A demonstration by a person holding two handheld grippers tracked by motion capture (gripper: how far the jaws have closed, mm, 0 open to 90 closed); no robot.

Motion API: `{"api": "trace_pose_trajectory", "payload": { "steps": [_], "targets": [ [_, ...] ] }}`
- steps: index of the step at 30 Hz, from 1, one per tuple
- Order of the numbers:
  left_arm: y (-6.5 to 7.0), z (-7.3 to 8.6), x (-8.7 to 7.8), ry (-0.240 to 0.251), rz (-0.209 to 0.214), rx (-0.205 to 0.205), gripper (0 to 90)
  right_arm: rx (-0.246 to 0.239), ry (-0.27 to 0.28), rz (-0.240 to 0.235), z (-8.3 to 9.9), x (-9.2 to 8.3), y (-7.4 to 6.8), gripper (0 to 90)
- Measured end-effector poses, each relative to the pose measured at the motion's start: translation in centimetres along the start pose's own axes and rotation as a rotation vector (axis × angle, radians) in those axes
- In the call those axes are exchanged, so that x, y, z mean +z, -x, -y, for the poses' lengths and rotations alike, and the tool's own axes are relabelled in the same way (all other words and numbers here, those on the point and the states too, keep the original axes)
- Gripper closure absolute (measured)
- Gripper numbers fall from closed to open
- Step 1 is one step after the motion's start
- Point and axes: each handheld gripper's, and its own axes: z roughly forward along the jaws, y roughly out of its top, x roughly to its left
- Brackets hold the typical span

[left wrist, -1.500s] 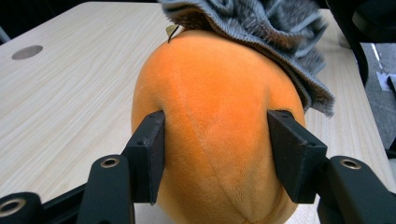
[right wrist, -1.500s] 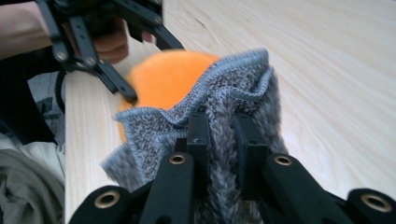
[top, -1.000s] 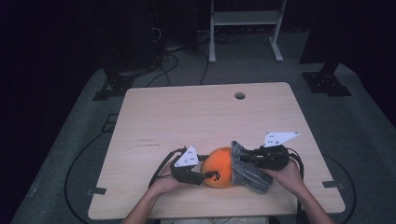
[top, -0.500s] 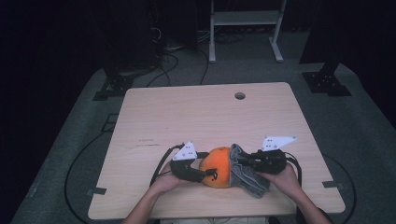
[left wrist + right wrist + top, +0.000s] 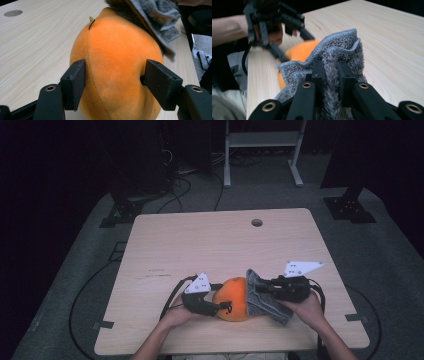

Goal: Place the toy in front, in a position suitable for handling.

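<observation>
**Orange plush held for a wipe with the grey cloth**

Orange plush toy [image 5: 115, 70] sits between the left gripper [image 5: 115, 82] jaws, which have just been opening and closing; both pads now dent its soft sides, so it reads as a light grip. Beyond those jaws, the grey cloth [image 5: 337, 62] drapes over the toy's far shoulder. The right gripper [image 5: 329, 72] has its jaws clamped tight on a thick fold of that cloth, the hemmed edge rising just ahead of its fingertips. To wipe well, I judge the left grip should stay snug so the plush cannot roll on the table [image 5: 200, 245], while the cloth is drawn across the curved top in short strokes. No brand, label or writing can be read.
</observation>
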Motion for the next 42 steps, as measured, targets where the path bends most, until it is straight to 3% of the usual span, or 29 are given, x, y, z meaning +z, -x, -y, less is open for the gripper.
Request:
{"api": "trace_pose_trajectory", "payload": {
  "steps": [2, 5, 6, 9, 15, 19, 21, 23, 26, 29, 32, 33, 37, 40, 42],
  "targets": [
    [-0.2, 0.2, -0.1, -0.003, -0.002, -0.008, 34.2, 0.006, -0.014, -0.01, 0.0, 1.0, 0.2, 77.8],
    [-0.4, 0.6, -0.2, 0.007, -0.002, -0.023, 34.1, 0.053, 0.005, -0.035, 1.0, 1.4, 0.4, 77.9],
    [-0.4, 0.7, -0.1, -0.013, -0.025, -0.015, 34.8, 0.066, 0.011, -0.036, 1.4, 1.2, 0.4, 77.8],
    [-0.9, 1.0, -0.1, -0.004, -0.004, -0.051, 34.2, 0.077, -0.011, -0.025, 2.5, 0.8, 0.2, 77.8],
    [-0.6, 0.7, -0.1, -0.01, -0.008, -0.027, 34.3, 0.083, -0.093, -0.047, 4.5, -0.3, -0.7, 77.7],
    [-0.6, 0.6, 0.0, -0.006, -0.003, -0.028, 35.2, 0.065, -0.036, -0.036, 3.1, -1.1, -0.6, 77.7],
    [-0.6, 0.6, 0.1, 0.001, 0.007, -0.018, 36.3, 0.057, 0.008, -0.021, 1.7, -0.8, 0.0, 77.8],
    [-0.6, 0.4, 0.1, 0.0, 0.008, -0.013, 36.9, 0.081, 0.054, -0.028, 0.6, -0.1, 1.0, 77.9],
    [-0.6, 0.3, 0.0, 0.006, 0.008, -0.024, 35.1, 0.072, -0.013, -0.022, 0.2, 1.8, 1.6, 78.1],
    [-0.8, 0.0, -0.2, 0.025, 0.058, -0.102, 23.3, 0.08, -0.014, -0.029, 1.0, 1.9, 1.1, 78.3],
    [-0.8, -0.4, 0.4, 0.003, 0.135, -0.225, 10.6, 0.078, -0.009, -0.034, 1.7, 1.0, 0.3, 78.2],
    [-0.7, -0.6, 0.7, -0.009, 0.132, -0.23, 9.2, 0.071, -0.01, -0.034, 2.0, 0.8, -0.1, 78.2],
    [0.2, -1.3, 1.8, -0.073, 0.063, -0.169, 11.9, 0.047, -0.013, -0.03, 2.6, 0.1, -1.2, 78.2],
    [0.6, -1.7, 1.6, -0.042, 0.013, -0.092, 34.3, 0.064, 0.009, -0.025, 3.0, -0.3, -1.4, 78.2],
    [0.8, -2.0, 1.5, -0.002, -0.003, -0.04, 40.4, 0.083, 0.025, -0.033, 2.9, -0.7, -1.3, 78.2]
  ]
}}
